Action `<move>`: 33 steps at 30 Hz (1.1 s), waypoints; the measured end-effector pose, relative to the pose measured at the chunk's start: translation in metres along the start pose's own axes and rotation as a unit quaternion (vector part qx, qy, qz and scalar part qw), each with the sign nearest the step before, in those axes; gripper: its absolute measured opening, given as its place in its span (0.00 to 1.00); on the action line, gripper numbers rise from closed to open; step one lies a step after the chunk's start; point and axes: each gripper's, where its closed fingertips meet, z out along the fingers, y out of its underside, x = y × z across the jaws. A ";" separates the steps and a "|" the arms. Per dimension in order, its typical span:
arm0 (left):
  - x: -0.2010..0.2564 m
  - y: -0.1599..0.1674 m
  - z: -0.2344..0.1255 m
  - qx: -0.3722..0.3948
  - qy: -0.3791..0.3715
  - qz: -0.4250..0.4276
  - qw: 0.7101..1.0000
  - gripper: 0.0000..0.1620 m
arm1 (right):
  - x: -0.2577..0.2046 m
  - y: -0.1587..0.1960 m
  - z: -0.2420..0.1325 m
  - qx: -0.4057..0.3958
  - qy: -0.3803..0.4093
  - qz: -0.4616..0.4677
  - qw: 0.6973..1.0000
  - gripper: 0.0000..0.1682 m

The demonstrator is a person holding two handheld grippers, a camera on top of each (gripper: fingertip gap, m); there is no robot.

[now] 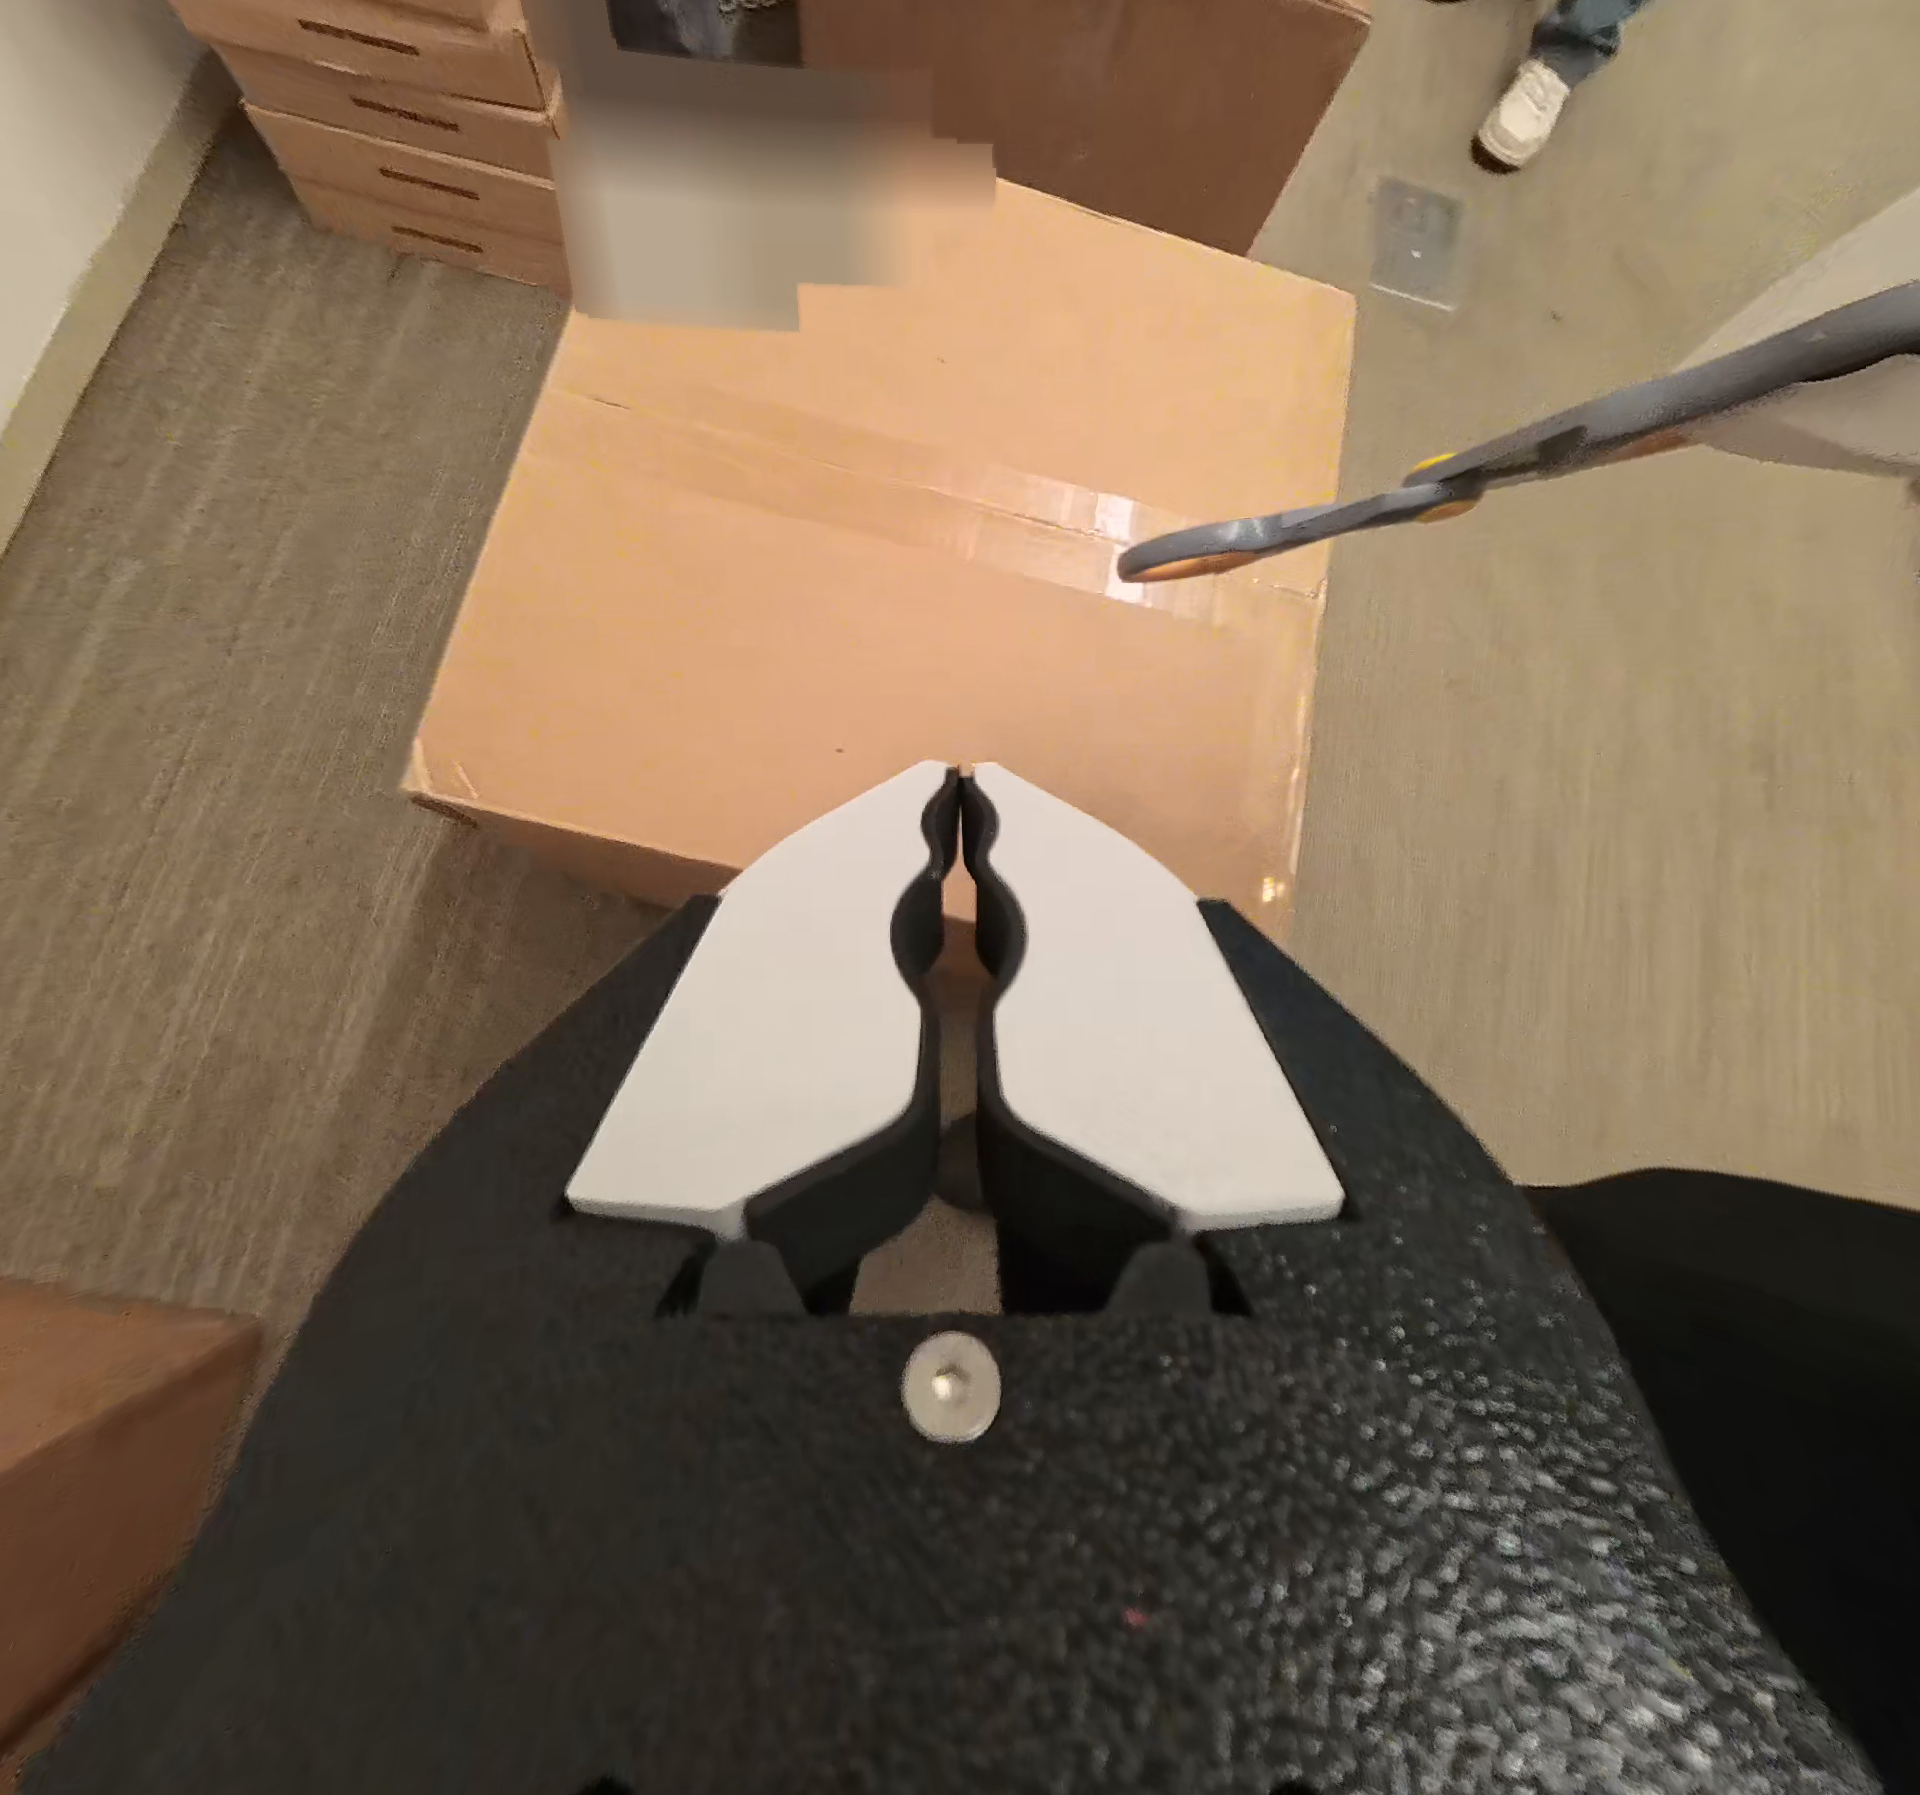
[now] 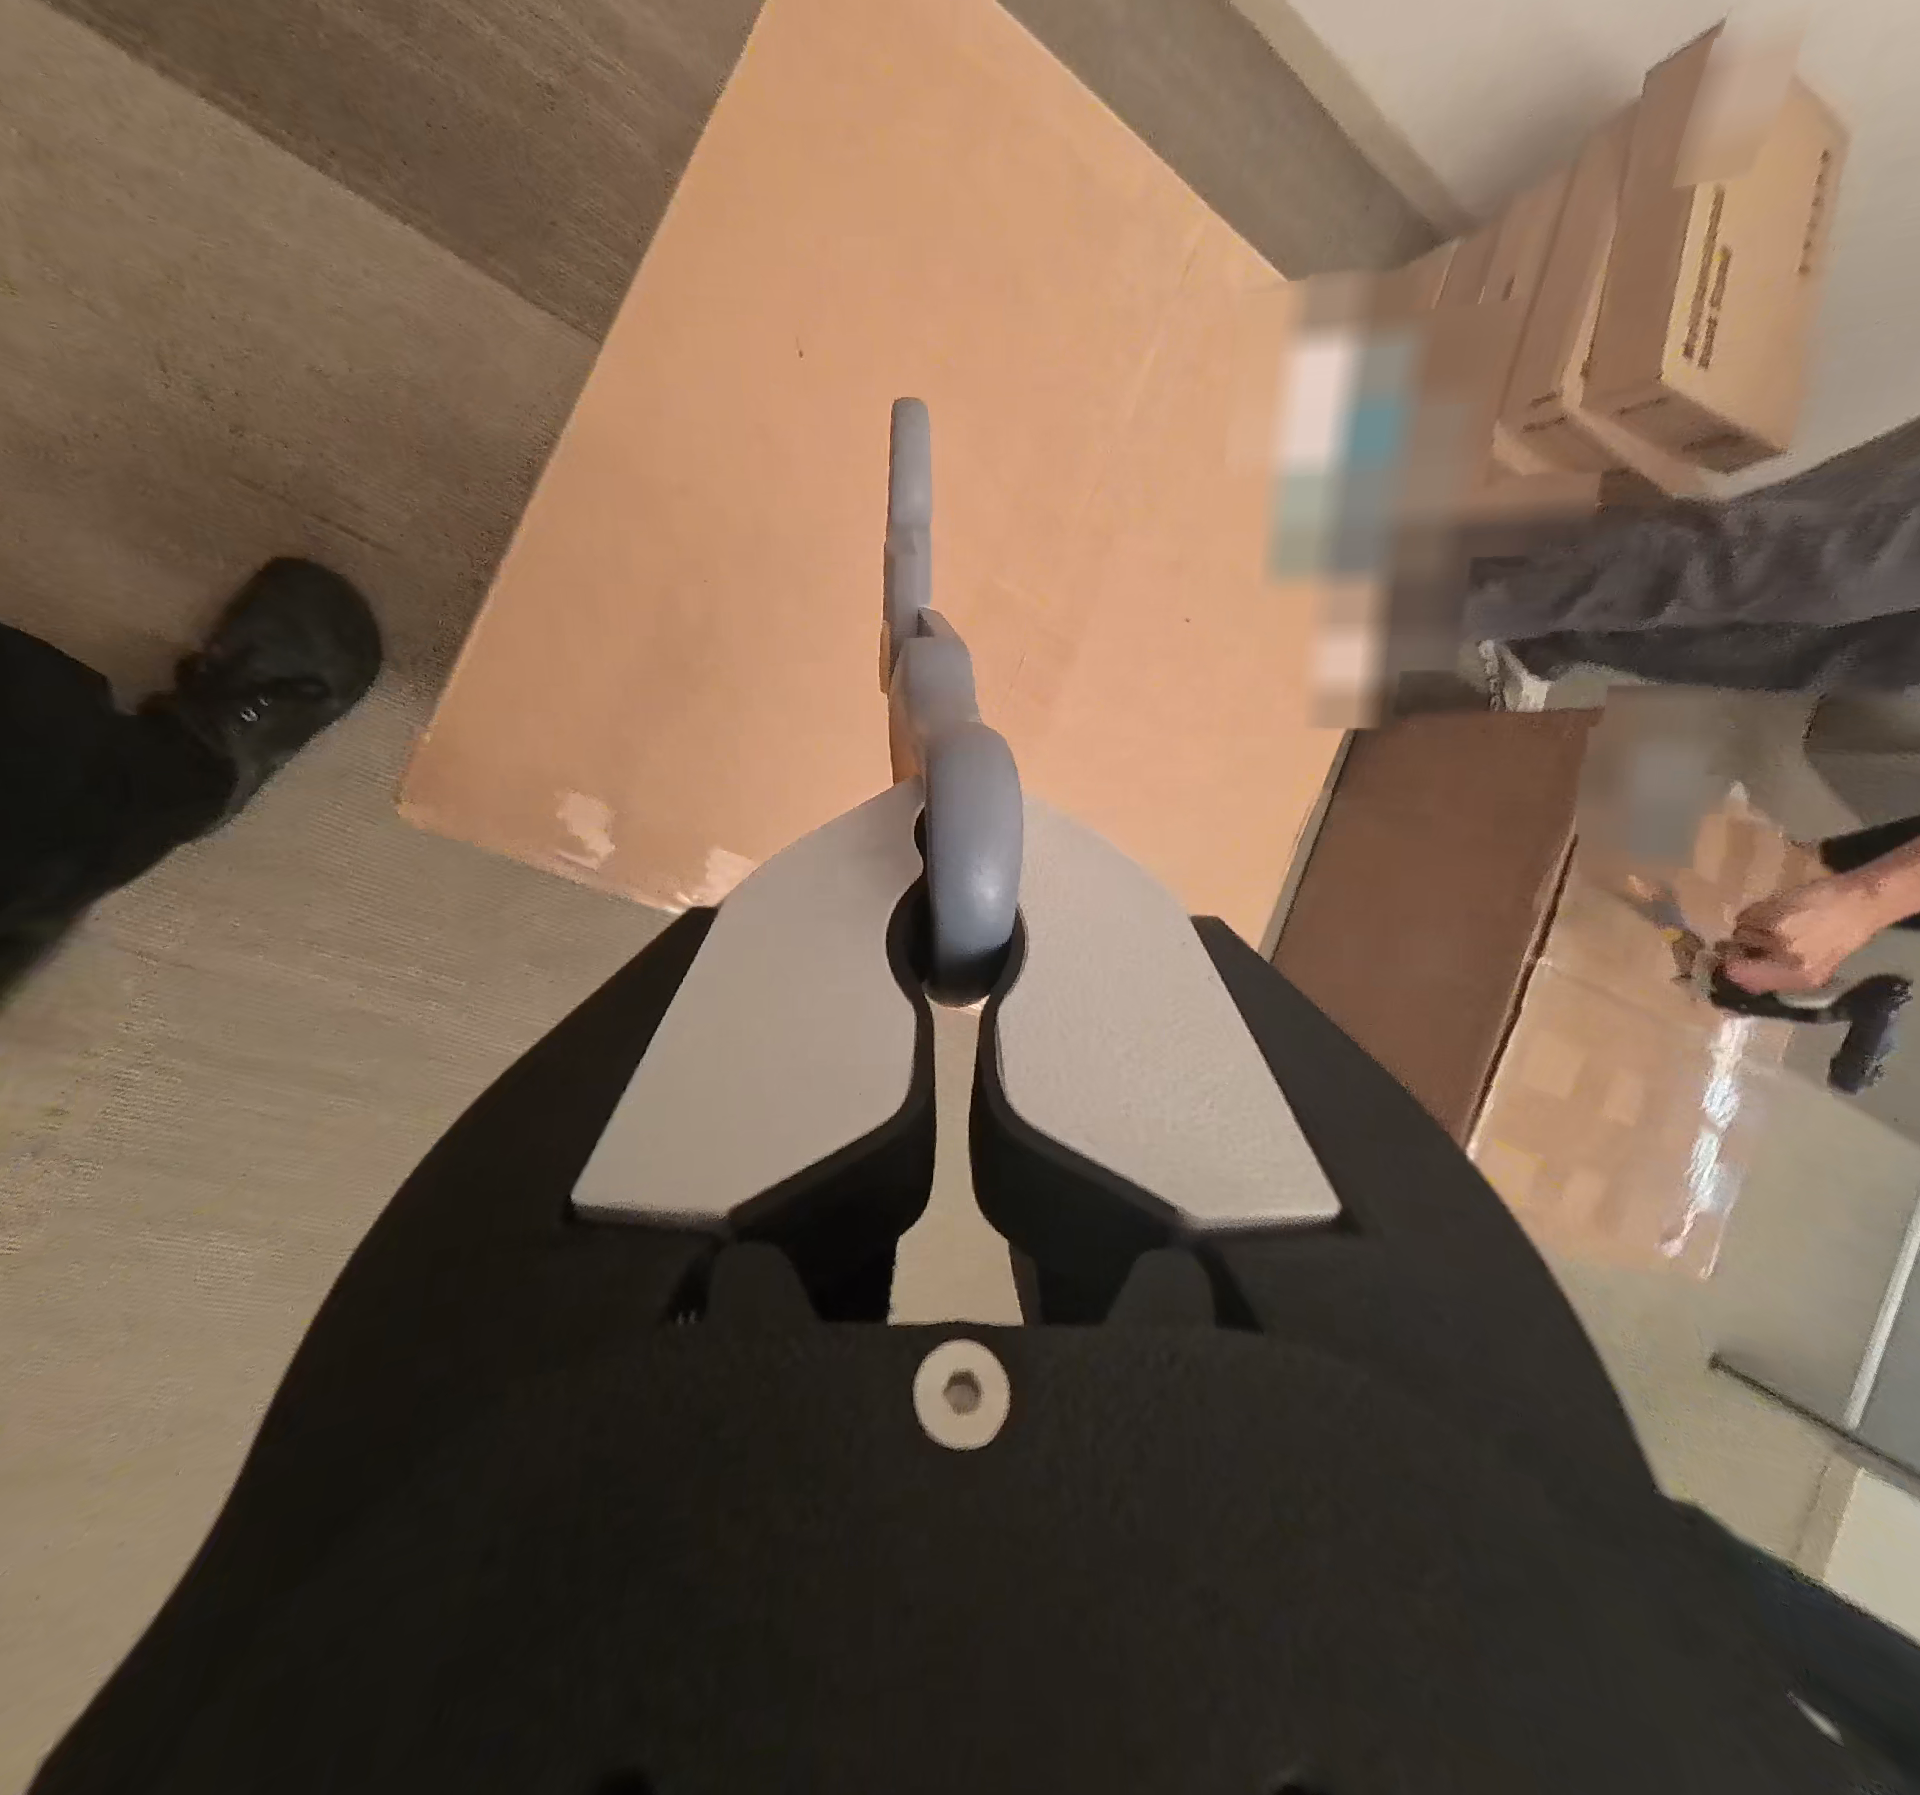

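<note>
Holding: your right gripper (image 2: 961,810) clamps the grey-handled box cutter (image 2: 914,602), long axis pointing ahead over the taped brown cardboard box (image 1: 831,623).
Idle: your left gripper (image 1: 961,789), clenched on nothing, hovers at the box's near edge.

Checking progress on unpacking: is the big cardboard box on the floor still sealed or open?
Sealed. The cardboard box has both top flaps flat, with clear tape running unbroken along the seam.

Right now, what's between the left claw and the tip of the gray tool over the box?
In the left wrist view, only bare cardboard box top lies between the shut left claw and the gray tool, whose tip hovers over the taped seam.
</note>
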 end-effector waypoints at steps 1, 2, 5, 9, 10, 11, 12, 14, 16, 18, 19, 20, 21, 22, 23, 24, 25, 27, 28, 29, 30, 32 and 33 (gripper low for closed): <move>-0.017 -0.004 -0.002 -0.002 0.011 0.007 1.000 0.00 | 0.000 -0.012 0.003 -0.007 0.002 0.012 1.000 0.00; -0.033 -0.008 -0.004 -0.003 0.023 0.015 1.000 0.00 | 0.001 -0.024 0.007 -0.013 0.006 0.027 1.000 0.00; -0.080 -0.022 -0.005 -0.008 0.070 0.048 0.996 0.00 | 0.006 -0.065 0.019 -0.028 0.023 0.069 0.997 0.00; -0.151 -0.046 0.004 -0.012 0.125 0.115 0.985 0.00 | 0.017 -0.122 0.044 -0.051 0.063 0.129 0.988 0.00; -0.168 -0.054 0.007 -0.010 0.140 0.131 0.981 0.00 | 0.019 -0.136 0.051 -0.058 0.075 0.140 0.986 0.00; -0.184 -0.062 0.009 -0.014 0.157 0.149 0.976 0.00 | 0.021 -0.150 0.058 -0.066 0.086 0.152 0.982 0.00; -0.198 -0.068 0.011 -0.022 0.173 0.169 0.970 0.00 | 0.023 -0.163 0.065 -0.077 0.096 0.170 0.978 0.00; -0.223 -0.086 0.013 -0.027 0.205 0.207 0.956 0.00 | 0.026 -0.190 0.077 -0.088 0.113 0.217 0.966 0.00; -0.246 -0.103 0.019 -0.042 0.237 0.241 0.940 0.00 | 0.030 -0.216 0.091 -0.093 0.127 0.263 0.952 0.00; -0.263 -0.125 0.028 -0.039 0.273 0.264 0.924 0.00 | 0.035 -0.240 0.105 -0.103 0.143 0.297 0.939 0.00; -0.270 -0.134 0.037 -0.043 0.292 0.273 0.916 0.00 | 0.039 -0.250 0.113 -0.105 0.152 0.315 0.931 0.00; -0.277 -0.142 0.048 -0.049 0.309 0.284 0.906 0.00 | 0.043 -0.260 0.122 -0.106 0.161 0.334 0.923 0.00; -0.283 -0.149 0.061 -0.053 0.325 0.299 0.896 0.00 | 0.048 -0.268 0.133 -0.108 0.170 0.353 0.914 0.00; -0.289 -0.156 0.075 -0.057 0.338 0.317 0.884 0.00 | 0.052 -0.275 0.144 -0.112 0.178 0.370 0.905 0.00; -0.295 -0.163 0.090 -0.061 0.349 0.337 0.872 0.00 | 0.057 -0.280 0.156 -0.117 0.184 0.385 0.897 0.00; -0.300 -0.169 0.105 -0.066 0.361 0.353 0.861 0.00 | 0.062 -0.285 0.168 -0.120 0.192 0.400 0.888 0.00; -0.304 -0.176 0.118 -0.071 0.375 0.364 0.850 0.00 | 0.068 -0.289 0.180 -0.122 0.200 0.416 0.879 0.00; -0.313 -0.188 0.142 -0.097 0.401 0.382 0.827 0.00 | 0.082 -0.294 0.204 -0.130 0.210 0.445 0.861 0.00; -0.314 -0.196 0.152 -0.100 0.417 0.388 0.816 0.00 | 0.089 -0.296 0.214 -0.139 0.213 0.457 0.852 0.00; -0.316 -0.205 0.163 -0.099 0.430 0.397 0.805 0.00 | 0.098 -0.297 0.222 -0.145 0.220 0.469 0.843 0.00; -0.320 -0.211 0.176 -0.105 0.437 0.411 0.793 0.00 | 0.107 -0.298 0.230 -0.148 0.228 0.483 0.832 0.00; -0.328 -0.222 0.200 -0.122 0.451 0.434 0.770 0.00 | 0.126 -0.301 0.244 -0.158 0.241 0.502 0.816 0.00; -0.330 -0.229 0.209 -0.128 0.460 0.443 0.759 0.00 | 0.135 -0.302 0.251 -0.163 0.249 0.510 0.807 0.00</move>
